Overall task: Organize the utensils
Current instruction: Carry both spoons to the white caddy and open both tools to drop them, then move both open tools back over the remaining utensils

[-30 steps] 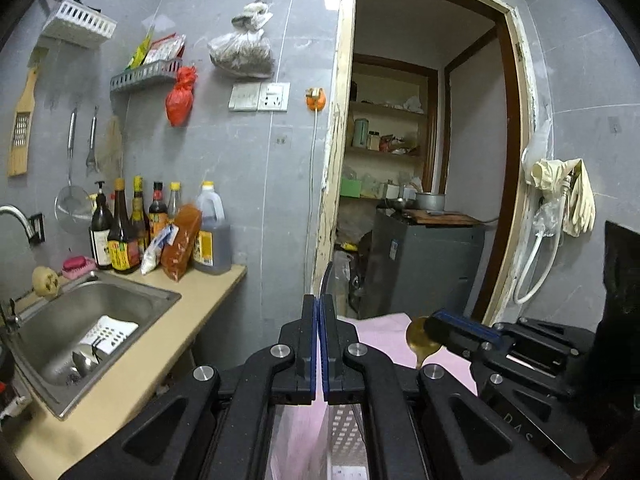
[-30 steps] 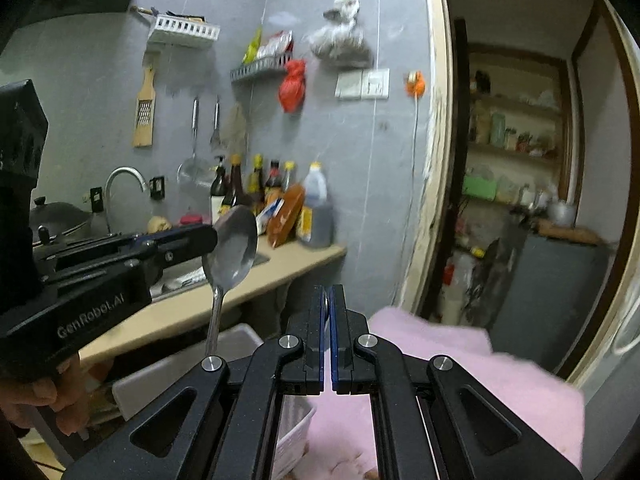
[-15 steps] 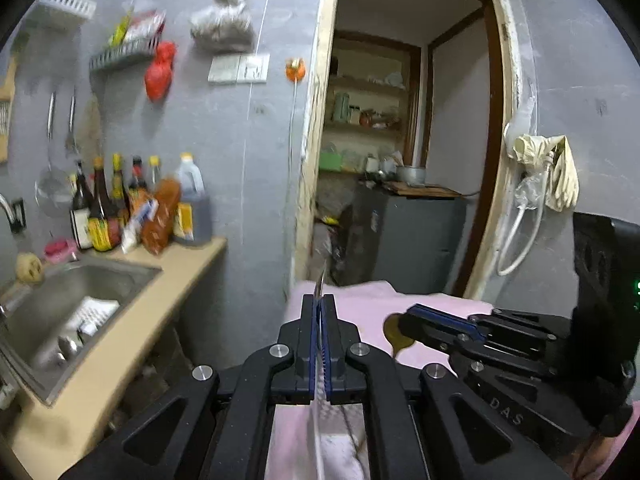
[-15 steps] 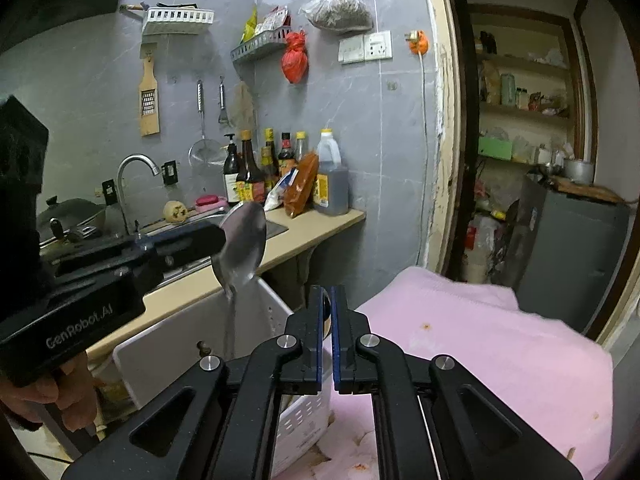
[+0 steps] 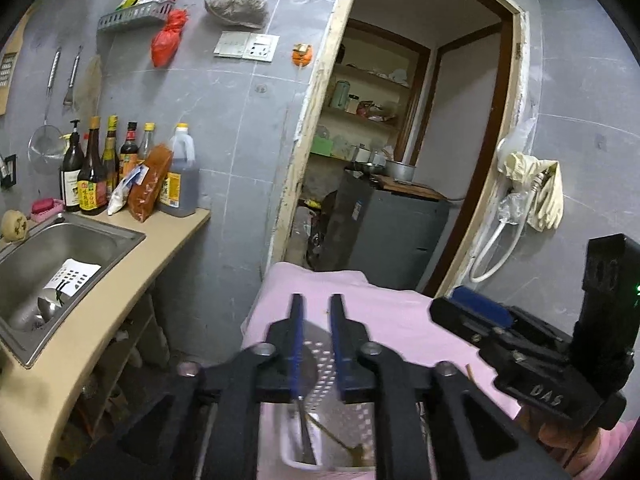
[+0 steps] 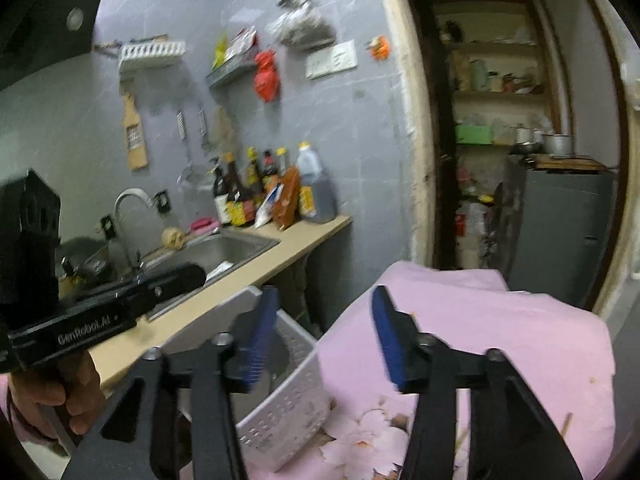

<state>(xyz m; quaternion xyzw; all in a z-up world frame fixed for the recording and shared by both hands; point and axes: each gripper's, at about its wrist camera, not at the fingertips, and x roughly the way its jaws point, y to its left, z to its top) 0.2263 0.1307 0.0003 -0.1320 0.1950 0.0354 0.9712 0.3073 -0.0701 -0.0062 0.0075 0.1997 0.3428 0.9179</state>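
Note:
A white perforated utensil basket (image 5: 320, 436) stands on a pink cloth-covered table (image 5: 392, 320). In the left wrist view my left gripper (image 5: 316, 308) is open right above it. A metal spoon handle (image 5: 306, 436) and a thin brown utensil (image 5: 336, 438) stand inside the basket. In the right wrist view my right gripper (image 6: 324, 308) is wide open and empty, just right of the basket (image 6: 280, 408). The left gripper body (image 6: 108, 312) is at the left there, its fingertips hidden.
A steel sink (image 5: 48, 264) holds a white strainer and spoons. The beige counter (image 5: 132, 280) carries sauce bottles (image 5: 100, 172). A doorway (image 5: 400, 140) opens onto a dark cabinet (image 5: 384, 232). Gloves and a hose (image 5: 532, 196) hang on the right wall.
Both grippers were shut on utensils, the left on a metal spoon, the right on a brownish one. Both have opened, and the utensils now stand in the basket.

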